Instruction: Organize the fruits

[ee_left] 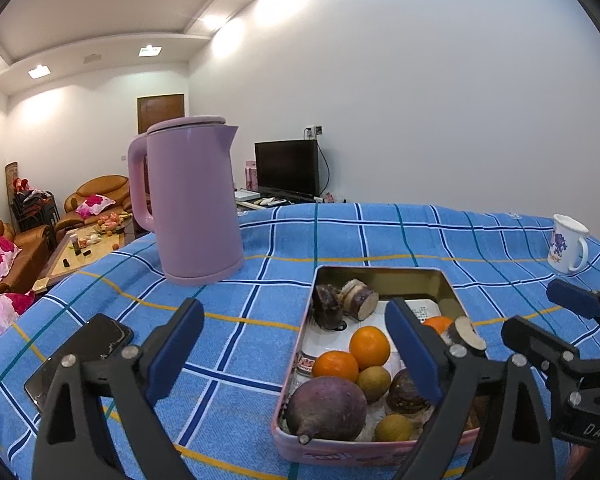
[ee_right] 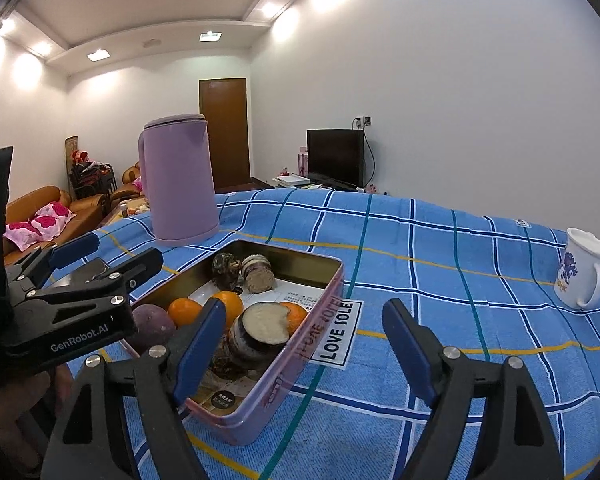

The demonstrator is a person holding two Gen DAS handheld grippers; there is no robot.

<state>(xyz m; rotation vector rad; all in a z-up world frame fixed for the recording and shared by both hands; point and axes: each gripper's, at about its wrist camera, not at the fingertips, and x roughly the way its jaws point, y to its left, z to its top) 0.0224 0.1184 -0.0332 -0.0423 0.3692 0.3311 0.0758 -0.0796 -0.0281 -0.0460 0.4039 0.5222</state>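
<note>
Fruit: oranges [ee_left: 370, 347] and others, piled in tin [ee_left: 384, 275] on blue cloth
Handling: likely firm, round, prone to roll; grip across widest part
Left tongs [ee_left: 294, 350]: wide, empty, over tin
Right tongs [ee_right: 304, 344]: wide, empty

Lilac plastic electric kettle [ee_left: 188, 200] upright left of centre, white printed ceramic mug [ee_left: 567, 245] far right, black smartphone [ee_left: 78, 356] lower left, blue checked tablecloth [ee_left: 340, 236] beneath

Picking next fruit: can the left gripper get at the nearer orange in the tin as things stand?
Probably yes. The left gripper is open and empty just above the tin, and the orange lies uncovered on top, though a brown fruit touches it, leaving little room for one jaw.
</note>
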